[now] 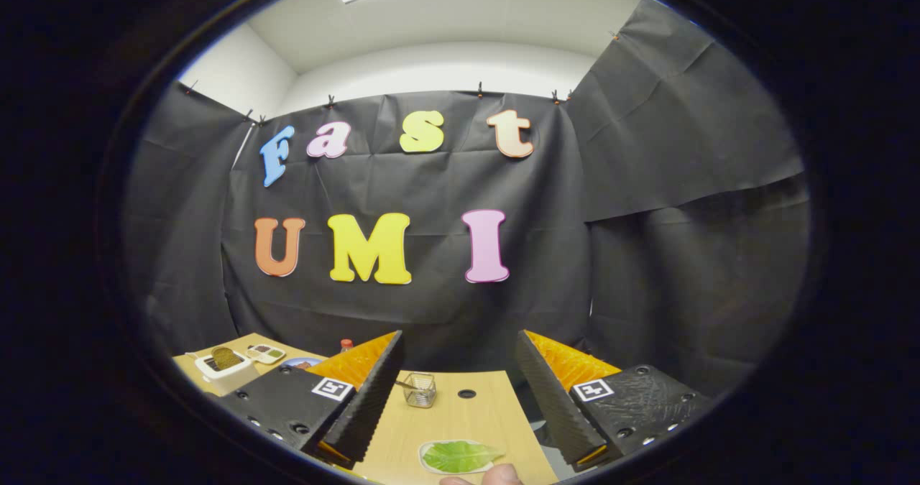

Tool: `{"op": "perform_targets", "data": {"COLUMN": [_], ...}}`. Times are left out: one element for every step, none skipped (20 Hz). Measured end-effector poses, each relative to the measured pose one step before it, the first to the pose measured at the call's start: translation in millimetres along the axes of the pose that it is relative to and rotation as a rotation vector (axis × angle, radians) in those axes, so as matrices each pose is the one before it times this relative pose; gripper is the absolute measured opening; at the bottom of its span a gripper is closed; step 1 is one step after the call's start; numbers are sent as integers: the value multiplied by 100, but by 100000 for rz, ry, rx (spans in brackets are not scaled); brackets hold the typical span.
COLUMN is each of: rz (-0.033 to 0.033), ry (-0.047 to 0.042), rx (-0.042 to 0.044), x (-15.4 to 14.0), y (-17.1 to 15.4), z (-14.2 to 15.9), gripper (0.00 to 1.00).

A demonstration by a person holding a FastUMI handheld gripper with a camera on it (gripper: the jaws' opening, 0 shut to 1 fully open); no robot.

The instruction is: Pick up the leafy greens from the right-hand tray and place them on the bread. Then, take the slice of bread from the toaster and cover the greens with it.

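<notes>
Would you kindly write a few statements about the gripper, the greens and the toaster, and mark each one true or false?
1. The gripper fingers are spread apart with nothing between them. True.
2. The leafy greens lie on a white tray on the wooden table. True.
3. The toaster is empty. False: a bread slice stands in it.
4. The fingers press on the greens. False: they touch nothing.
5. A small clear container stands beyond the greens. True.

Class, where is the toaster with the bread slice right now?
In the gripper view, the white toaster stands on the wooden table, beyond the open tongs and off to their left, beside a small white tray.
</notes>
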State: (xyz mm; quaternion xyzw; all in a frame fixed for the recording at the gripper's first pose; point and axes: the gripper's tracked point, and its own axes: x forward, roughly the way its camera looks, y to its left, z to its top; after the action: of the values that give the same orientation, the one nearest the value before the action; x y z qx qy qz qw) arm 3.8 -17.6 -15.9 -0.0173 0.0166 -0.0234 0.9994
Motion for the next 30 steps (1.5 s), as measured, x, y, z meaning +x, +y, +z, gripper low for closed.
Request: {"op": "perform_targets", "data": {"rz": [19, 211, 230, 189, 115, 239, 482, 481, 264, 608, -34, 359, 595, 607, 21, -71, 42, -307, 186, 1301, 778, 1261, 1004, 614, 855, 268, 380, -39, 390, -178], "ry": [569, 674, 492, -50, -360, 82, 435, 162, 927, 579, 1224, 1309, 1831, 2389, 2419, 2665, 2769, 3951, 3336, 3133, 3408, 3373, 2974, 3189, 2499, 2144, 1537, 2502, 1932, 1963], "rx": [-334, -402, -172, -303, -483, -431, -649, -122, -291, 76, -241, -313, -354, -179, 569, 1079, 659, 724, 657, 1091, 1453, 1607, 1921, 1441, 1027, 815, -149, -91, 506, 647], "x": [103, 73, 14, -6, 58, 177, 55, 163, 175, 136, 21, 187, 152, 168, 336, 382, 346, 719, 623, 607, 772, 839, 1041, 1105, 1022, 1100, 1138, 1359, 1210, 1203], "y": [-54, -93, -90, -77, -129, -59, -131, -284, -385, -372, -520, -665, -580, -657, -749, -886, -645, -931, -597, -311, -238, -131, -54, -109, -11, -111, -180, -126, -179, -359], "z": [-87, -268, -108, -92, 34, -319, -318, -343, -286, -587, -668, -1032, -1002, -1343, -1248, -1379, -1390, -2078, -1719, -1743, -1605, -1621, -1413, -1474, -1229, -1224, -985, -1312, -924, -937], "gripper": [95, 95, 95, 95, 95, 95, 95, 95, 95, 95, 95, 95, 95, 95, 95, 95, 95, 95, 95, 95, 95, 96, 96, 96, 96, 96, 96, 96, 96, 96]}}
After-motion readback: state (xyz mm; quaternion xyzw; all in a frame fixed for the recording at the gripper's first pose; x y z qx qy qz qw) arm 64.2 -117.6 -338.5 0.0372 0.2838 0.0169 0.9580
